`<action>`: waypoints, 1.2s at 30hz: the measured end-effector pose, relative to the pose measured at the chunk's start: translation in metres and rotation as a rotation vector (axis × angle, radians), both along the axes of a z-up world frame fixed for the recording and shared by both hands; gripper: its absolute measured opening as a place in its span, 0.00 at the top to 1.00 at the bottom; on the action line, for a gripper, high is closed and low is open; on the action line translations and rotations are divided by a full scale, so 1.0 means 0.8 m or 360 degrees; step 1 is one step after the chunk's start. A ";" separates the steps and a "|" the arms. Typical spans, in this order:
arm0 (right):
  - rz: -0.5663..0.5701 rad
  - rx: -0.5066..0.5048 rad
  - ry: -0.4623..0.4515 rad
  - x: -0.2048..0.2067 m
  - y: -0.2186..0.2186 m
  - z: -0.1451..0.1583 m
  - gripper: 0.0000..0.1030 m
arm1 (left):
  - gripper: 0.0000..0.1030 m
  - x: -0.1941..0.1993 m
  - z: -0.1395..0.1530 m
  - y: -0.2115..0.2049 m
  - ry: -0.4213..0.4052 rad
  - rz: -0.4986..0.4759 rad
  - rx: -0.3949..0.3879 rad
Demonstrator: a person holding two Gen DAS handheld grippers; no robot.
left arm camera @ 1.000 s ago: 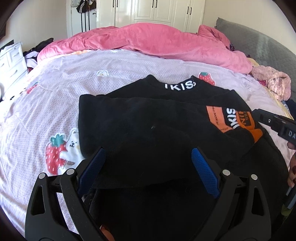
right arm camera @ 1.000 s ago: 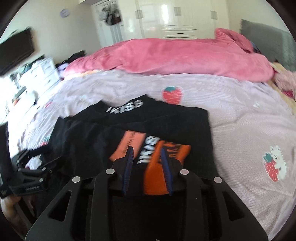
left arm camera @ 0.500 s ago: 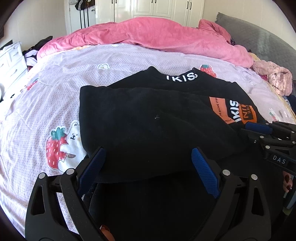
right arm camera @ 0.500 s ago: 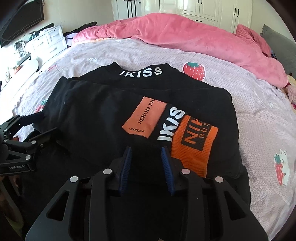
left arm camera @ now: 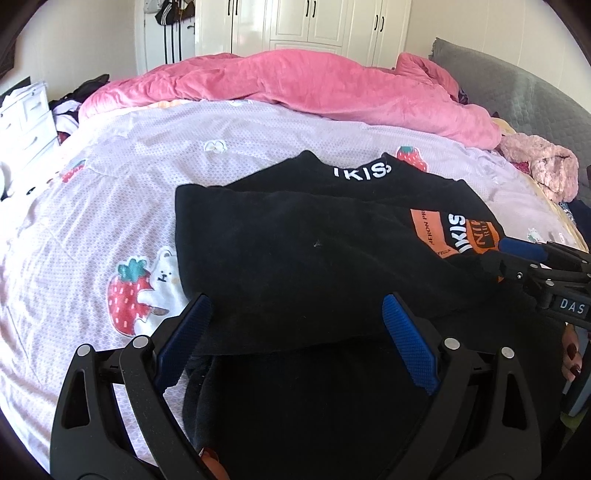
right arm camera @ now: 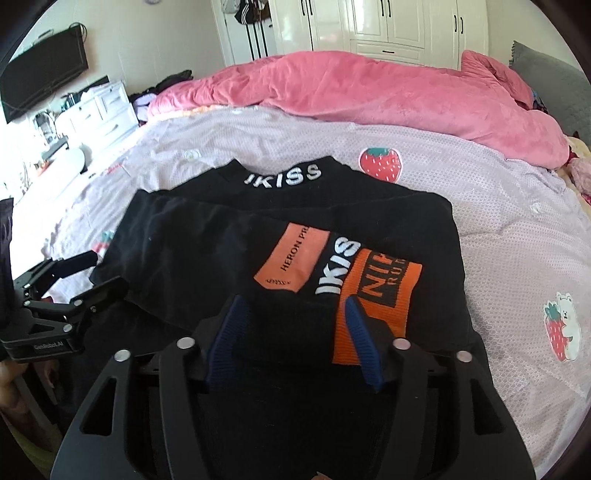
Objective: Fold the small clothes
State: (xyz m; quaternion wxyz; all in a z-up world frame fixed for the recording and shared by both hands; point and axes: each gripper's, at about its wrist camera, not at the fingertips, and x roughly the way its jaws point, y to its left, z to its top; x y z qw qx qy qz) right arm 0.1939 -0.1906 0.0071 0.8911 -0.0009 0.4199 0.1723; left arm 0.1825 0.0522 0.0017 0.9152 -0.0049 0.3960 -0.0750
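The black sweatshirt [right arm camera: 229, 258] lies folded mid-frame on the bed [right arm camera: 517, 229]; its IKISS collar points to the upper frame and its long axis seems to run left to right. The right tool [right arm camera: 295, 336] has just been opening, pads astride the near fold; the left tool [left arm camera: 295, 336] gapes. Withdrawing carelessly could snag the hem and undo the fold.

black garment [right arm camera: 207, 258]: white "ikiss" lettering on the collar, orange patches with black text, white "ikis" strip between them. bedsheet [left arm camera: 110, 206]: pale lilac, fine dot print, red strawberries with green tops, white bear motifs. blanket [left arm camera: 314, 88]: solid pink. fluffy item [left arm camera: 543, 162] at the right: lighter pink. headboard [left arm camera: 524, 99]: grey, quilted. wardrobe [right arm camera: 388, 26]: white, dark handles. left gripper [left arm camera: 295, 325], right gripper [right arm camera: 295, 325]: black frames, blue ribbed pads.
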 end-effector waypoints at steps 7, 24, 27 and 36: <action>-0.0015 0.0036 -0.0093 -0.009 -0.004 0.018 0.19 | 0.09 -0.007 0.010 0.006 -0.0045 0.0032 -0.0017; -0.0034 0.0078 -0.0205 -0.029 -0.016 0.048 0.12 | 0.09 -0.042 0.034 0.009 -0.0169 0.0110 0.0021; -0.0043 0.0082 -0.0226 -0.034 -0.020 0.051 0.12 | 0.09 -0.048 0.039 0.009 -0.0190 0.0133 0.0010; -0.0096 0.0127 -0.0236 -0.052 -0.038 0.055 0.12 | 0.09 -0.075 0.036 0.014 -0.0196 0.0178 -0.0005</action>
